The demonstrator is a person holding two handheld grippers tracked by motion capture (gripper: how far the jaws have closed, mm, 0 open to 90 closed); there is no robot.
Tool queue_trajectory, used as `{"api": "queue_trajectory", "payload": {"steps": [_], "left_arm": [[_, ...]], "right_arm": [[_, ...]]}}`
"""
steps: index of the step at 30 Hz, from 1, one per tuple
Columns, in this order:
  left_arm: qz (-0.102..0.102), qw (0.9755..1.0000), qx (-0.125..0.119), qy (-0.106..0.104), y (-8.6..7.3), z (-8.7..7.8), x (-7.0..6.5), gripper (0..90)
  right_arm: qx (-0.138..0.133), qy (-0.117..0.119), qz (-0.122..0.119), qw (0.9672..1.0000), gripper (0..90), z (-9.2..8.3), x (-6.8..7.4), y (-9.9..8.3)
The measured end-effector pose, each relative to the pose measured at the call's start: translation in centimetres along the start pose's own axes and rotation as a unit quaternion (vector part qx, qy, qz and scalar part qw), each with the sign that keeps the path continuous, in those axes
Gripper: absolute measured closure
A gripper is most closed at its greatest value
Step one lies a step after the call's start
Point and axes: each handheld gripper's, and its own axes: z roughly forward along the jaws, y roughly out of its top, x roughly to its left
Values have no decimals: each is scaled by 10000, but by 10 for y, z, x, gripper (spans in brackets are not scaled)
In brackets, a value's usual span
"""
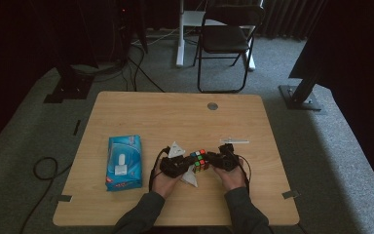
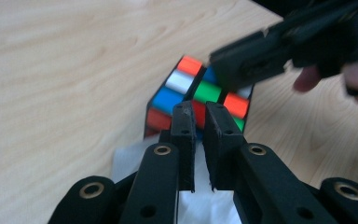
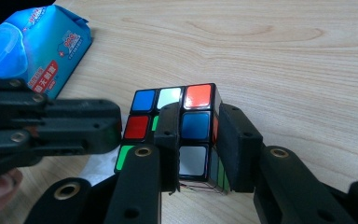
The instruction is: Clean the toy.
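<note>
A scrambled colour cube [image 1: 199, 160] rests on a white tissue [image 1: 191, 178] at the table's front middle, between both grippers. My right gripper [image 3: 200, 112] is shut on the cube [image 3: 196, 126]: one jaw lies across its top face, the other against its side, with one outer column of squares between them. My left gripper [image 2: 200, 107] is shut with only a thin slit between its jaws, and its tips meet the near edge of the cube [image 2: 182, 84]. In the right gripper view the left gripper [image 3: 116, 126] presses against the cube's left side.
A blue wet-wipe pack [image 1: 124, 162] lies left of the hands. A thin pale stick-like item [image 1: 233, 141] lies just beyond the right gripper. A round grommet [image 1: 213, 106] sits near the table's far edge. A folding chair [image 1: 226, 39] stands beyond the table.
</note>
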Motion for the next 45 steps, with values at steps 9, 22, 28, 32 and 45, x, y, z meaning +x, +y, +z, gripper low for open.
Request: {"api": "queue_trajectory", "payload": {"steps": [9,22,28,32,45], "left_arm": [[-3,9997,177,163,-10,5,1,828],[-53,9998,178,99,-11,5,2,810],[-47,9998,183,109,-9,5,4,805],[-63,9997,199,103,-10,6,4,805],[-60,9997,222,91,-11,7,3,804]], "right_arm": [[-3,-217,-240,9995,711,-2,3,1],[10,-829,-1064,9909,720,-1,21,1],[-5,-91,-127,9999,710,-2,-2,1],[-58,-130,82,9999,705,-7,-15,2],[-18,-304,1242,9918,868,-24,-67,-4]]}}
